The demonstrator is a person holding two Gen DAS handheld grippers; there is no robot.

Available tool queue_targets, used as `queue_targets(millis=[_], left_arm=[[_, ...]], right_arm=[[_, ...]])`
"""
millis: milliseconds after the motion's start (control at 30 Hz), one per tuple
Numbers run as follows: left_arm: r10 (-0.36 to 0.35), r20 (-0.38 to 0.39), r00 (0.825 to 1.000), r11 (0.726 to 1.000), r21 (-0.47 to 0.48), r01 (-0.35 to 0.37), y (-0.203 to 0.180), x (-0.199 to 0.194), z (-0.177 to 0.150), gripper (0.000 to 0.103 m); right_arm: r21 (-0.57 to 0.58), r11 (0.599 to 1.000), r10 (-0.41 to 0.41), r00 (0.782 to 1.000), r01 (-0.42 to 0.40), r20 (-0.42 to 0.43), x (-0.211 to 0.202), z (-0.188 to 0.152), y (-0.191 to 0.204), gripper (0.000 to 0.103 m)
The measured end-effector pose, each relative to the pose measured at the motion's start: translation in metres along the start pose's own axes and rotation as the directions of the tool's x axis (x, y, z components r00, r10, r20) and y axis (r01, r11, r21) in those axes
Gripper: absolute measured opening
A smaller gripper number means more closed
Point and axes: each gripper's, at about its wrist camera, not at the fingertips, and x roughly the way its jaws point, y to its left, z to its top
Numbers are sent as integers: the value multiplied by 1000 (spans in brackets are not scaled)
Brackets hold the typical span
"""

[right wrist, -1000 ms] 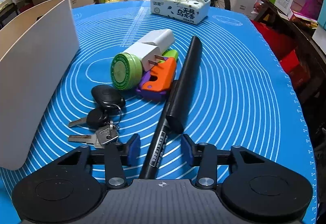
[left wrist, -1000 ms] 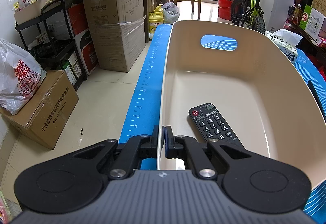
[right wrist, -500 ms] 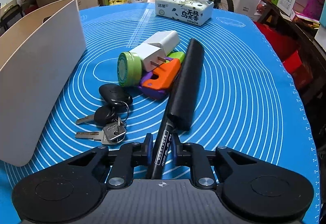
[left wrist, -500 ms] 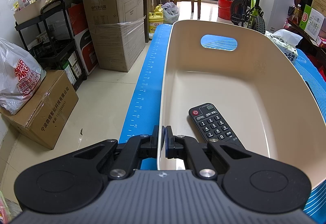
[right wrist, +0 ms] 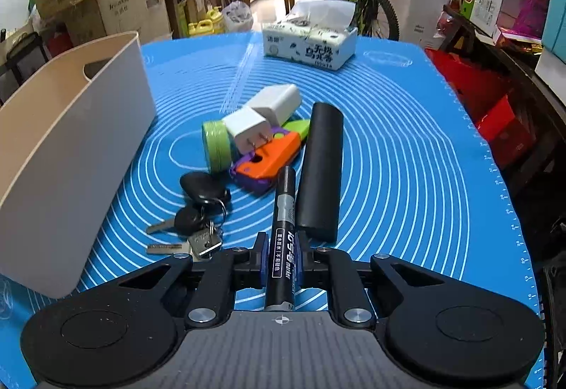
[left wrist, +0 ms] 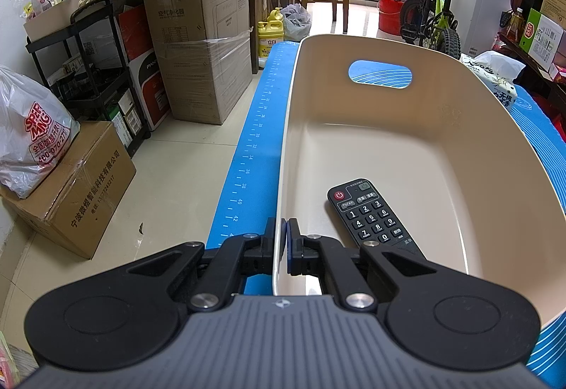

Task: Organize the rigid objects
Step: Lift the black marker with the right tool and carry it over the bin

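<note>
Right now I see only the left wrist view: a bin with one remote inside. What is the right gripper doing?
Observer: The right gripper is shut on a black marker, lifted off the blue mat.
Operator: What is left on the mat to sort?
Observer: A key bunch, a green round tin, two white chargers, an orange and purple toy and a black cylinder.
Operator: On which side of them is the bin?
Observer: The cream bin stands left of them.

Tissue pk [right wrist: 310, 43], bike [left wrist: 435, 15], cardboard boxes [left wrist: 198, 70].
</note>
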Motion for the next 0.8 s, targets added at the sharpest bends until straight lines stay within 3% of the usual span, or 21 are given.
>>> queue_targets(millis=[233,467,800], left_arm=[[0,0,1000,1000,0,0,0,0,0,5],[1,0,1000,1000,0,-1,0,0,0,5],[-3,0,1000,1000,-1,3,0,0,1,5]], right_arm=[[9,1000,4,999,-5,37,-12,4,-1,23],[-9,1000,28,991,-27,132,-44,24,6,23],[-134,985,141,956,-109,257,-74,76,72,23]])
